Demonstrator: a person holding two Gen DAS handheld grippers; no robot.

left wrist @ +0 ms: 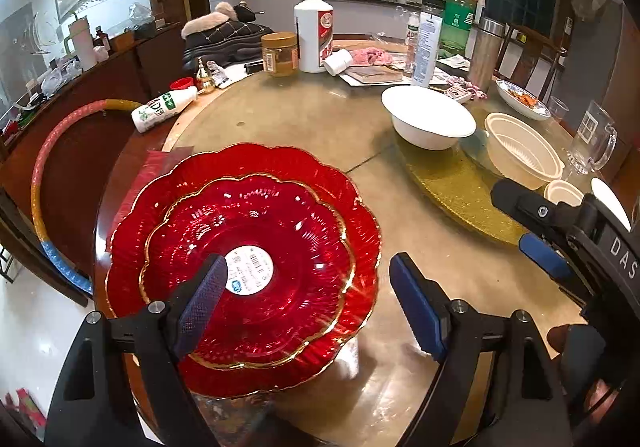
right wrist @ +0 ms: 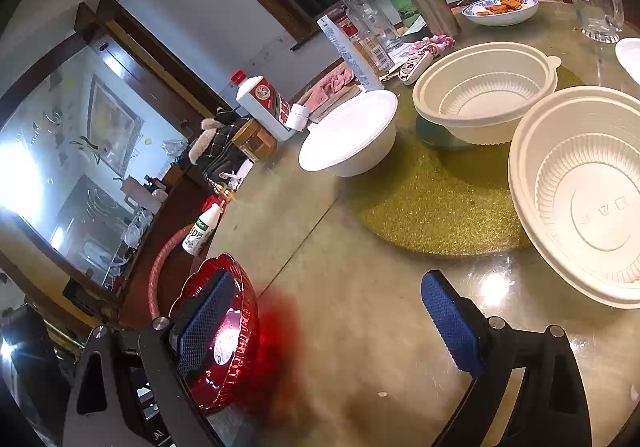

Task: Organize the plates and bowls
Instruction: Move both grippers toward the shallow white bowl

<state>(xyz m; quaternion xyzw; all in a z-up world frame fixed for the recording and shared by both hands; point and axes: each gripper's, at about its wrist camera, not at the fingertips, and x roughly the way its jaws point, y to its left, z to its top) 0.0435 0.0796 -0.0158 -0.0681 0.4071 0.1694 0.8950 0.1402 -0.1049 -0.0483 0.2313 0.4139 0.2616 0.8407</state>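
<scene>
The red plates (left wrist: 244,267) sit nested at the bench (left wrist: 320,135) edge, white bowls (right wrist: 486,93) grouped apart, so the left gripper (left wrist: 308,299) and right gripper (right wrist: 328,327) hover wide open, holding nothing.

From the left wrist we look steeply down, close over the table's (left wrist: 304,119) near edge; from the right, tilted, lower. Both share the red plates (left wrist: 256,259) and white bowl (right wrist: 352,139).

A home dining room: round table (left wrist: 304,119) crowded with bottles, bowls, a leftover food dish (left wrist: 522,98).
</scene>
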